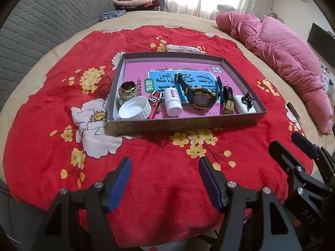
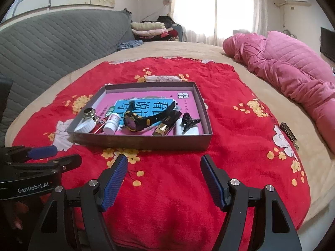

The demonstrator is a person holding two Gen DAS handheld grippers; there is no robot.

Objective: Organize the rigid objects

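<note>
surface: bed, red floral blanket (image 1: 157, 177) over tan sheet; pink quilt (image 2: 293, 71) bunched on the right
room: grey quilted headboard (image 1: 41, 25), folded clothes stack (image 2: 150, 29), bright curtained window
tray: 1 shallow box (image 1: 184, 123) mid-blanket, ahead of both grippers
in tray: 1 glass jar (image 1: 128, 91), 1 white cap (image 1: 135, 108), 1 red tube (image 1: 154, 102), 1 white bottle (image 1: 172, 102), 1 watch (image 1: 200, 96), 1 black-gold lighter (image 2: 165, 126), 1 white case (image 1: 244, 104), 1 black hair clip (image 2: 189, 121) on the case
left gripper (image 1: 165, 186): jaws wide, nothing held
right gripper (image 2: 164, 183): jaws wide, nothing held

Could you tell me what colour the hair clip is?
Black hair clip; the right wrist view shows it best.
</note>
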